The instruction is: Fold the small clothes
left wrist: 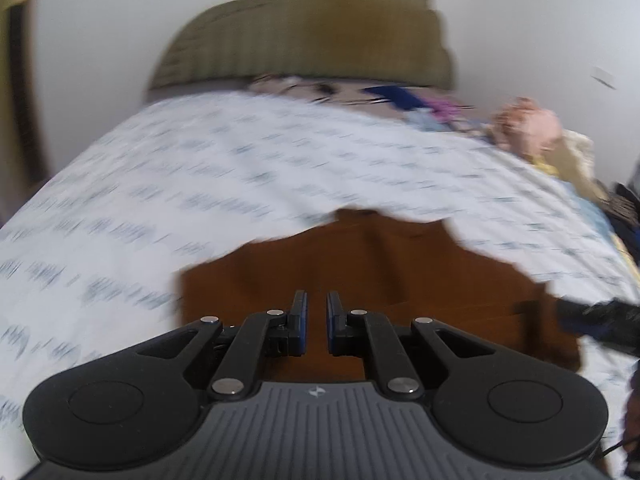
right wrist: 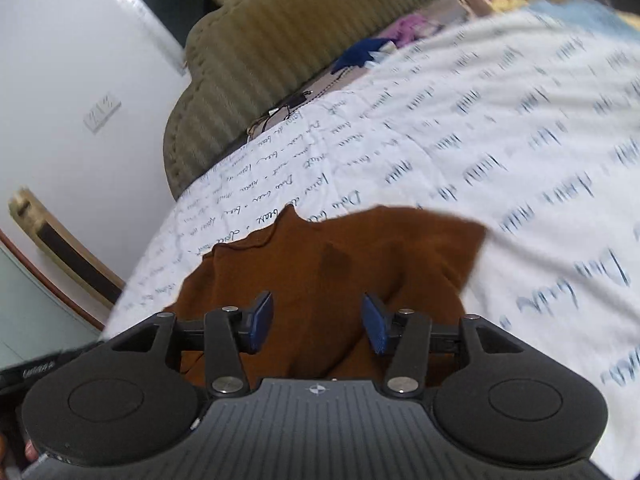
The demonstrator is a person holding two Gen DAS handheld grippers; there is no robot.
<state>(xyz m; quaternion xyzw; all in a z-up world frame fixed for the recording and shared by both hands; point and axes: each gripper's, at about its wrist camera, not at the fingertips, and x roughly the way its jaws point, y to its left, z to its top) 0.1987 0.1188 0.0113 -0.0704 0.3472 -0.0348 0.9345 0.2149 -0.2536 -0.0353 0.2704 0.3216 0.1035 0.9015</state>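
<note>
A rust-brown garment point(left wrist: 360, 264) lies flat on a white bedsheet printed with blue handwriting point(left wrist: 200, 168). My left gripper point(left wrist: 317, 300) hovers over the garment's near part. Its jaws stand almost together with nothing visible between them. This view is blurred by motion. In the right wrist view the same brown garment point(right wrist: 340, 256) shows a wavy far edge and a folded flap on its right side. My right gripper point(right wrist: 318, 304) is above the garment's middle, jaws apart, blue pads point(right wrist: 262, 316) clear of the cloth.
An olive ribbed headboard cushion point(right wrist: 280, 40) stands at the bed's far end. Navy cloth point(right wrist: 360, 54), purple cloth and a thin cord lie near it. A pink and yellow clothes pile point(left wrist: 528, 124) sits at the far right. A white wall with a socket point(right wrist: 102, 112) is left.
</note>
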